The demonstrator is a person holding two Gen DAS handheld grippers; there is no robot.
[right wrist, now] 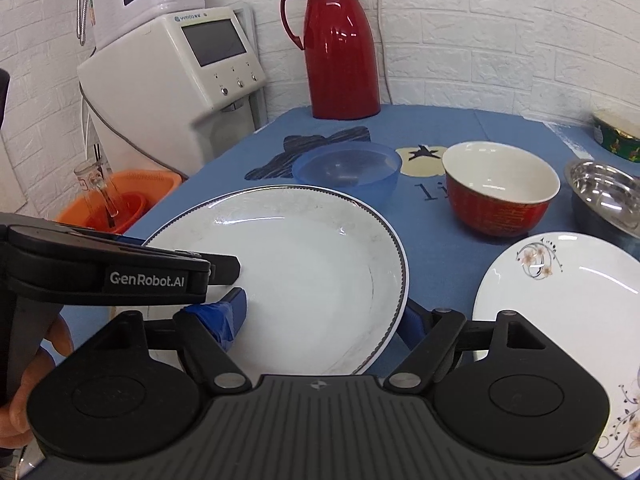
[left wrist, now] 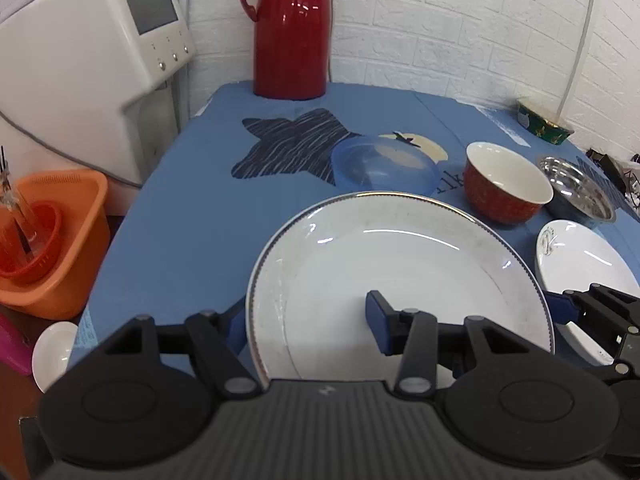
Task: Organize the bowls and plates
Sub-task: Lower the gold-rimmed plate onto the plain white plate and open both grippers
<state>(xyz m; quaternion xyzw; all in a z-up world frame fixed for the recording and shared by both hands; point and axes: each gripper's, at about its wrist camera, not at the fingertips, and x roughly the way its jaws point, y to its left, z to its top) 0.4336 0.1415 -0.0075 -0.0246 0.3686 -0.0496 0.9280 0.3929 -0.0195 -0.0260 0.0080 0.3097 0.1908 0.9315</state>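
Observation:
A large white plate [left wrist: 400, 276] [right wrist: 296, 268] with a grey beaded rim fills the near part of the blue table [left wrist: 180, 220]. My left gripper [left wrist: 308, 322] is open, its fingers straddling the plate's left rim: one over the plate, one outside it. My right gripper [right wrist: 323, 317] is also open and straddles the right rim the same way. Whether the plate rests on the cloth or is lifted I cannot tell. Behind it stand a blue plastic bowl [left wrist: 384, 164] [right wrist: 348, 170], a red bowl [left wrist: 506, 184] [right wrist: 500, 188] and a steel bowl [left wrist: 578, 188] [right wrist: 604, 192]. A white floral plate [left wrist: 580, 264] [right wrist: 560, 308] lies to the right.
A red thermos [left wrist: 292, 28] stands at the table's back edge, a white machine [left wrist: 80, 60] left of it. An orange basket [left wrist: 52, 240] sits below the left edge, near a small white dish [left wrist: 52, 352]. A green tin [left wrist: 544, 122] is at the back right.

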